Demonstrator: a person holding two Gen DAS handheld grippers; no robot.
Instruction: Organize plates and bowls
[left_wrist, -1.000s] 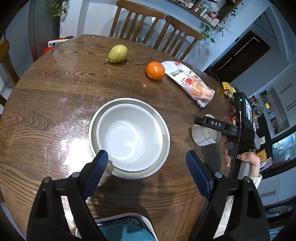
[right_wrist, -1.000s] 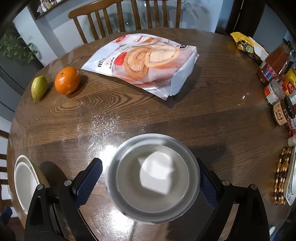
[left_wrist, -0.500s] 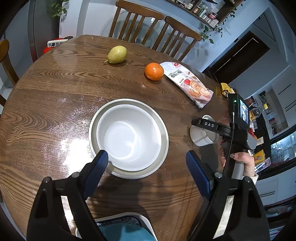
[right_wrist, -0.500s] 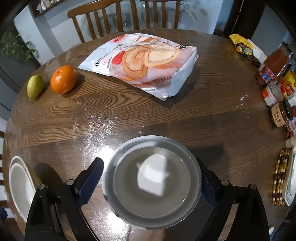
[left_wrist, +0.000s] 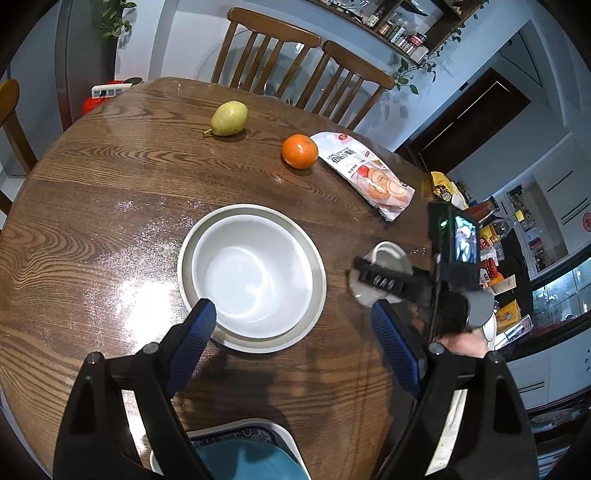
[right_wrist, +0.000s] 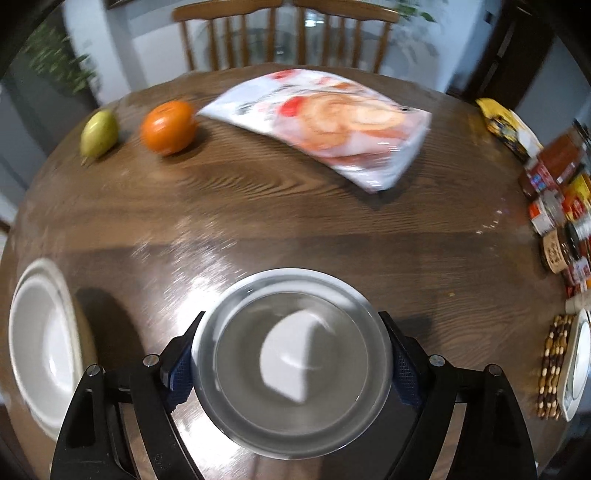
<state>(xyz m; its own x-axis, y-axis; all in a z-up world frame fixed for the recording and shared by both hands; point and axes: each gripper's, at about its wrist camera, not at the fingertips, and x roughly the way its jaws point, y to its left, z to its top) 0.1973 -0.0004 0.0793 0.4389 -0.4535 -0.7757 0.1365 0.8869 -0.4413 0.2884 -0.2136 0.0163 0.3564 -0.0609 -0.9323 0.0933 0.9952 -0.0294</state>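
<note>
Left wrist view shows "DAS" lettering on the right gripper (left_wrist: 384, 282) and Chinese print, too small to read, on the roll-cake packet (left_wrist: 365, 173). The left gripper (left_wrist: 291, 347) gapes wide and empty, its left pad before the white bowl (left_wrist: 255, 277) nested in a grey plate (left_wrist: 317, 291) on the table (left_wrist: 92, 221). The right gripper's jaws are closing, pads against the steel bowl (right_wrist: 291, 365).

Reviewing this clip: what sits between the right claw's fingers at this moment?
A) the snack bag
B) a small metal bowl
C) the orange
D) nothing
B: in the right wrist view the small metal bowl fills the gap of the right claw, whose closing blue pads meet its rim on both sides.
</note>
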